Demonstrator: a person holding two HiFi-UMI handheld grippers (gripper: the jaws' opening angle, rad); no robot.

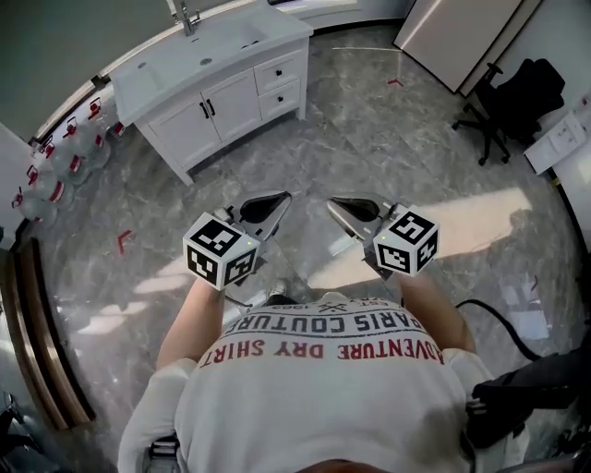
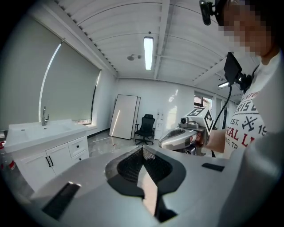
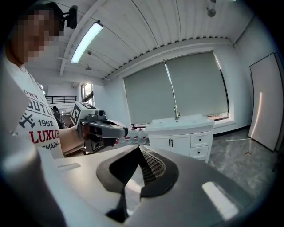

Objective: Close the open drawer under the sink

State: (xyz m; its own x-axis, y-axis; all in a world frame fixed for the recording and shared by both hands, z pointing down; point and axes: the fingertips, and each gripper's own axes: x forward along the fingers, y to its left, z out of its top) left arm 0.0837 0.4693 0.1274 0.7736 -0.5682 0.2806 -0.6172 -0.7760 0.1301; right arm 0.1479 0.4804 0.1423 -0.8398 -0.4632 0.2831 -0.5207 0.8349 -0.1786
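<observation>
The white sink cabinet [image 1: 208,97] stands far ahead at the upper left, a faucet [image 1: 187,17] on its top. Its two drawers [image 1: 280,85] sit on the right side, and both look flush with the front from here. They also show in the right gripper view as drawers [image 3: 200,145] and in the left gripper view as drawers [image 2: 78,148]. My left gripper [image 1: 282,197] and right gripper [image 1: 334,203] are held side by side at chest height, well short of the cabinet. Both have jaws meeting at the tip with nothing between them: left gripper [image 2: 143,150], right gripper [image 3: 140,148].
Several water bottles [image 1: 65,157] line the wall left of the cabinet. A black office chair [image 1: 512,102] and a leaning white board [image 1: 452,37] stand at the upper right. A black cable [image 1: 499,319] lies on the marble floor at my right.
</observation>
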